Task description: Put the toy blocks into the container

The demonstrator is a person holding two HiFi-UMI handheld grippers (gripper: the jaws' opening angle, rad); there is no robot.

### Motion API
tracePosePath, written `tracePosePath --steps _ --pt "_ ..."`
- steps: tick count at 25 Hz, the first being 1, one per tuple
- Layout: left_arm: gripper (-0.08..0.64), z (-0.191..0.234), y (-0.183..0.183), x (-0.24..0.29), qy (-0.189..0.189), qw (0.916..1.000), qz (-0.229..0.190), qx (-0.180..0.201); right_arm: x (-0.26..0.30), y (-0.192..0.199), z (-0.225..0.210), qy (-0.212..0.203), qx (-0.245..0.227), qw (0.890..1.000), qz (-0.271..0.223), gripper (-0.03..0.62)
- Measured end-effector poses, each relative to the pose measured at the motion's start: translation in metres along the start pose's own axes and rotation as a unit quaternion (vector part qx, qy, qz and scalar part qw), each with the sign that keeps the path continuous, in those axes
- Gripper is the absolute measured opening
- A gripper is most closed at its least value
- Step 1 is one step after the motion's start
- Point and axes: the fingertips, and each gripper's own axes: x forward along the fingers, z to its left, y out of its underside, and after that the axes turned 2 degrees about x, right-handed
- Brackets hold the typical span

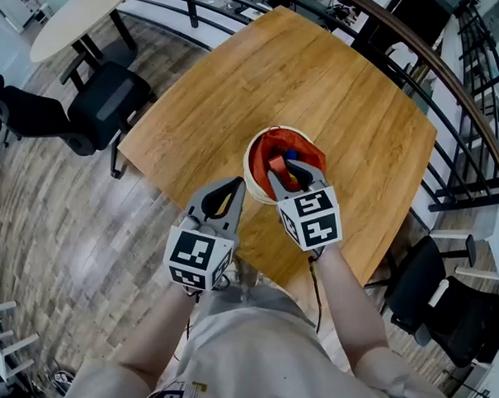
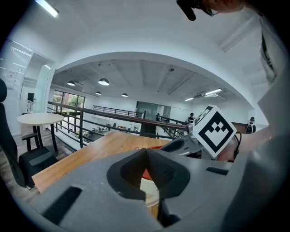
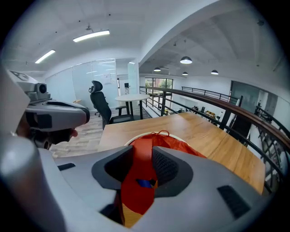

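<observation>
**Right tongs hold a red block over the basket; left tongs closed and empty**

Only the head view gives the whole layout. A round container with a white rim and an orange-red lining stands on the light wooden table, towards the near edge. The right gripper reaches over the container's near side, and the left gripper lies just beside the rim, over the table edge.

The right gripper view shows the grip itself. Between the right gripper jaws sits a long, flat red toy block with both pads against its sides. Past it lie the container and a small blue block inside. From above, the red block appears only as a short slanted bar, with the blue block next to it.

The left gripper view shows what the head view leaves unclear. The left gripper jaws meet at their tips with nothing between them. Through the gap below the tips show a patch of the container's white rim and a sliver of red lining.

The two gripper views also take in the room: a black office chair, a round white table and a dark railing beyond the wooden table.
</observation>
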Motion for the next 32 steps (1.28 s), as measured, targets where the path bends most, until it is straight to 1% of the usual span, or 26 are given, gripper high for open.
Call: tracePosePath --steps 5,8,12,27,32 --pt "0.012 0.002 0.005 0.0 0.002 0.9999 0.003 -0.012 0.012 0.014 -0.001 0.001 -0.002 0.999 0.042 0.138" --pt "0.012 0.004 0.008 -0.002 0.001 0.9998 0.004 -0.022 0.018 0.02 0.0 -0.002 -0.003 0.998 0.059 0.138" --pt "0.012 0.007 0.01 -0.004 -0.001 0.9996 0.006 -0.028 0.022 0.021 0.002 -0.007 -0.017 0.997 0.072 0.138" --pt "0.012 0.007 0.014 -0.009 -0.003 0.999 0.008 -0.043 0.019 0.023 0.001 -0.005 -0.008 0.998 0.062 0.14" --pt "0.012 0.004 0.008 -0.013 -0.002 0.999 0.004 -0.045 0.011 0.024 -0.006 0.018 0.004 0.998 0.063 0.138"
